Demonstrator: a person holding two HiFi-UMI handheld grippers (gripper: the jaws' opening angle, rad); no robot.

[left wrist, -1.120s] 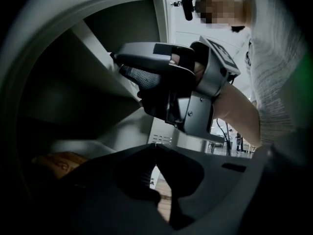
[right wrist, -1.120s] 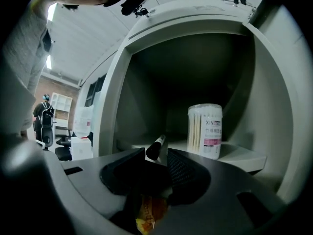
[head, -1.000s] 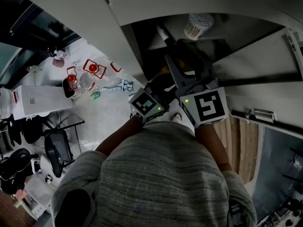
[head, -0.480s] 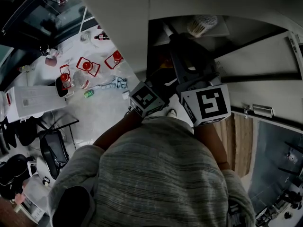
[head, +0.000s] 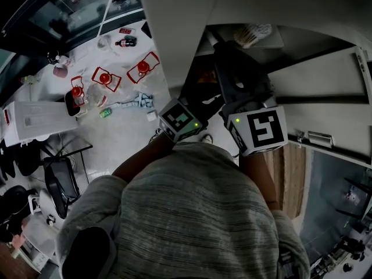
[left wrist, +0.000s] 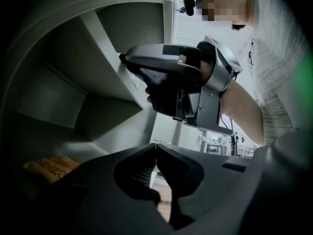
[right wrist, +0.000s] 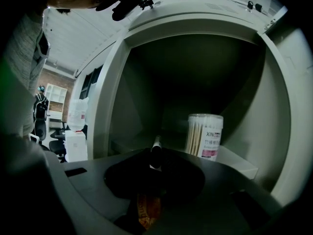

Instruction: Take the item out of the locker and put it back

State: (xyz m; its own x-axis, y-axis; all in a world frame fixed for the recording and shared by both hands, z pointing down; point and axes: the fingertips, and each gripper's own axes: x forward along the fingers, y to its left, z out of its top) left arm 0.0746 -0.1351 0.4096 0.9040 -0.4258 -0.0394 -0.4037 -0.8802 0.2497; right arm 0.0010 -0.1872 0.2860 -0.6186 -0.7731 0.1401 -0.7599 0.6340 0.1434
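Note:
Both grippers reach into the open grey locker (head: pixel 325 68). My right gripper (right wrist: pixel 156 155) points at the shelf that holds a clear jar of cotton swabs (right wrist: pixel 204 136). Its jaws have just been closing and now pinch a slim dark stick with a white tip (right wrist: pixel 156 150). An orange packet (right wrist: pixel 146 207) shows through the gap under the jaws. From the head view the right gripper (head: pixel 222 50) sits right of the left gripper (head: pixel 200 95), near the jar (head: pixel 251 34). My left gripper (left wrist: pixel 155 148) is shut on nothing, below the right gripper (left wrist: pixel 122 58); the packet (left wrist: pixel 49 168) lies at its left.
The locker door (head: pixel 325 127) stands open at the right, with a metal latch (head: pixel 317 138). At the left a white table (head: pixel 116 127) carries red-topped containers (head: pixel 104 77), a bottle (head: pixel 125 41) and a white box (head: pixel 35 121). A black chair (head: pixel 61 185) stands beside it.
Both grippers have kept their place at the locker opening. The head view has drifted, so more of the table at the left shows.

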